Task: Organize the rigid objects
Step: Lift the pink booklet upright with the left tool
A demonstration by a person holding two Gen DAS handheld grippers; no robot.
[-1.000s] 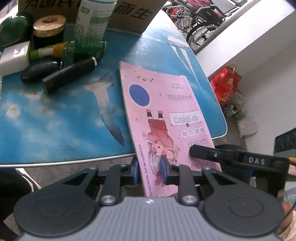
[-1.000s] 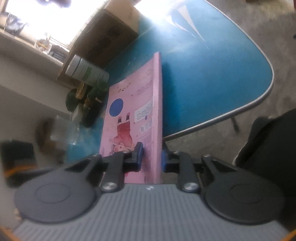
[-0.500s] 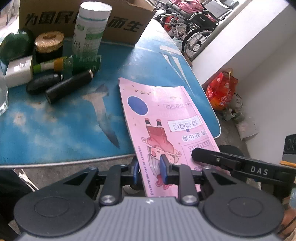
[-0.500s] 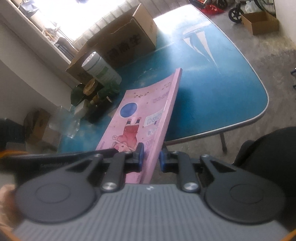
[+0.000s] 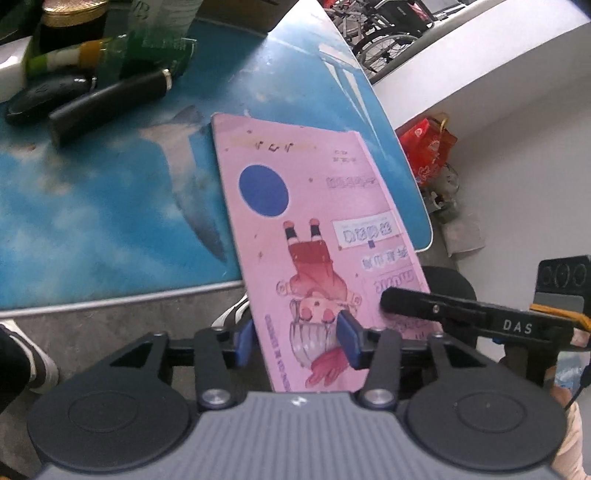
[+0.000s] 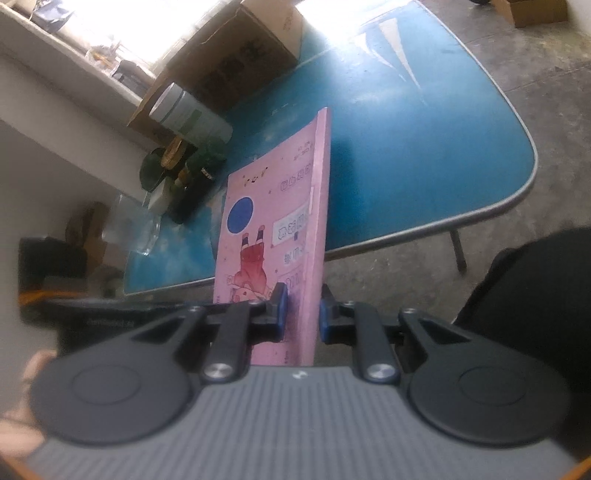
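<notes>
A thin pink book (image 5: 314,206) with a cartoon cover slants from the grippers down toward the blue table (image 5: 92,221), its near end out past the table's front edge. My left gripper (image 5: 295,345) straddles the book's near left corner. Its jaws are opening, and the blue pads stand apart from the cover. My right gripper (image 6: 302,314) is shut on the book's (image 6: 280,221) near right edge. In the left wrist view one black finger (image 5: 443,310) of the right gripper lies on the cover.
At the table's far left lie black tubes (image 5: 107,103), a green bottle (image 5: 92,51) and a gold-lidded jar (image 5: 70,11). A white canister (image 6: 184,114) and a cardboard box (image 6: 240,66) stand behind. A red bag (image 5: 428,147) and a shoe (image 5: 29,354) are on the floor.
My left gripper's jaws have spread apart and no longer pinch the book. The right gripper keeps its grip, and the book's far end has come down nearer the table.
</notes>
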